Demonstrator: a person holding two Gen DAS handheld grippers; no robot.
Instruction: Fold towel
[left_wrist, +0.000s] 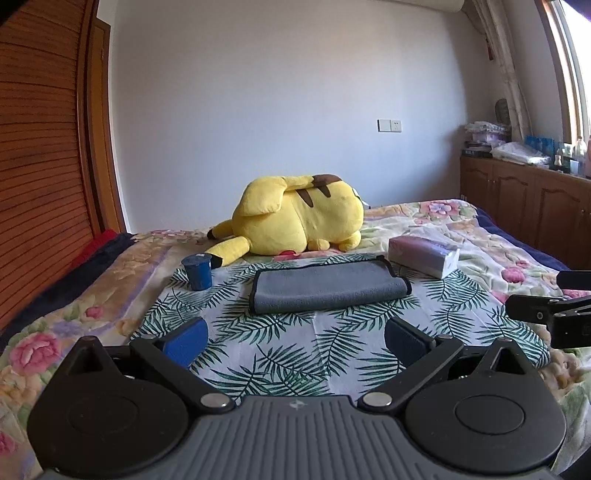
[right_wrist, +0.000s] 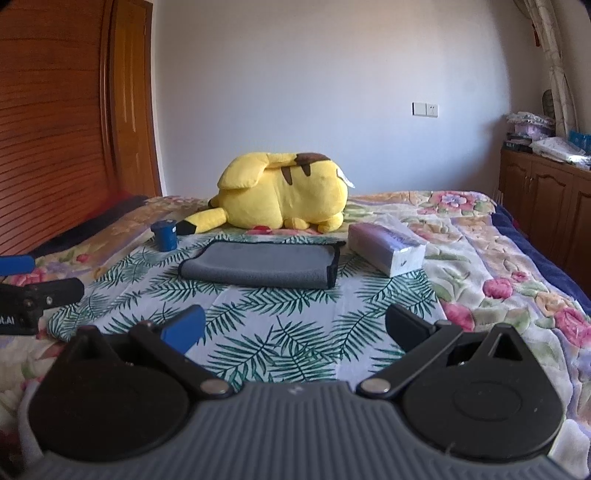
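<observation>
From the left wrist camera, the left gripper (left_wrist: 295, 338) has its two blue-padded fingers (left_wrist: 188, 339) spread wide with nothing between them. It is held low over the palm-leaf cloth (left_wrist: 295, 354), pointing across the bed. The gray towel (left_wrist: 327, 288) lies straight ahead of the fingers, well apart from them, flat on the cloth and apparently already doubled over once, its dark-trimmed edges stacked at the right end. Ahead and to the left stands a small blue cup (left_wrist: 197, 271); ahead and to the right lies a tissue pack (left_wrist: 424, 254). Beyond the towel rests a yellow plush toy (left_wrist: 295, 218). At the far right edge, part of the other tool's black frame shows; its jaws cannot be read from here. The wide spread suits a tool either readying for a pinch or having just let go; which one cannot be told.

From the right wrist camera, the right gripper (right_wrist: 295, 328) is likewise splayed wide and empty, hovering above the same leafy cloth. The towel (right_wrist: 258, 267) sits ahead and slightly left, apart from the fingers, with the fold rounded along its near edge. The cup (right_wrist: 166, 234) is far left ahead, the tissue pack (right_wrist: 388, 253) ahead to the right, the plush toy (right_wrist: 280, 195) behind the towel. Both tools being level and side by side looks suited to taking two corners together.
</observation>
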